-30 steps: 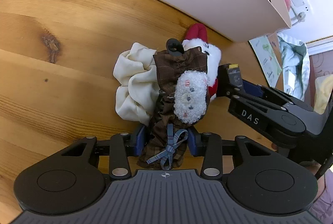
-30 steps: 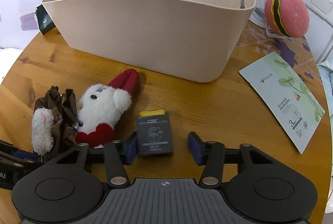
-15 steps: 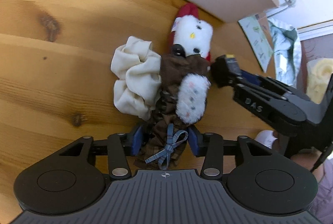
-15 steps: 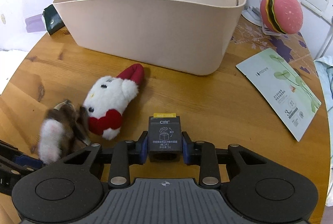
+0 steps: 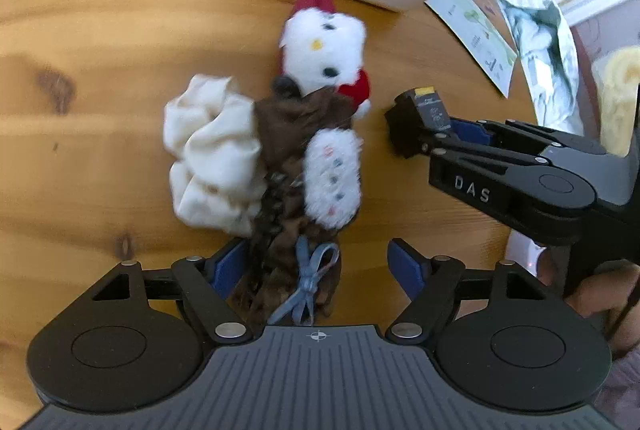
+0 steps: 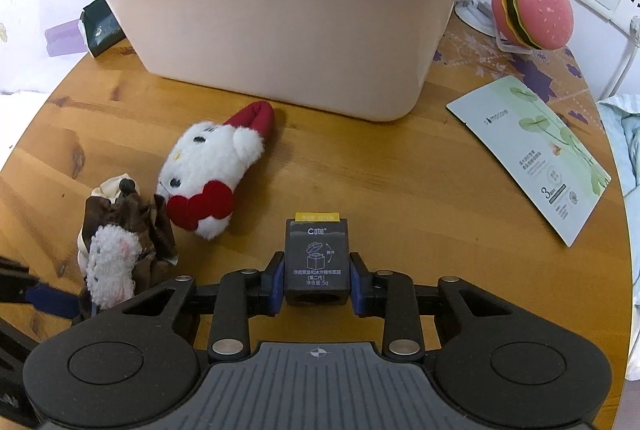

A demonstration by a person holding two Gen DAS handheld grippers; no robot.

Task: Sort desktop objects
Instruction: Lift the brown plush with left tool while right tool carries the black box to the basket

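- Two hand-held grippers: the right hand-held gripper (image 6: 316, 280) clamps a small dark box (image 6: 316, 256) near the worktop's (image 6: 380, 166) front edge.
- The left hand-held gripper (image 5: 318, 262) is spread around a brown scrunchie (image 5: 288, 230), blurred, partly hiding a plush cat (image 5: 324, 46).

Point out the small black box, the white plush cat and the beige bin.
small black box (image 6: 316, 256), right wrist view, on its printed top face.
white plush cat (image 6: 208, 166), right wrist view, on its white body.
beige bin (image 6: 280, 42), right wrist view, on its front wall.
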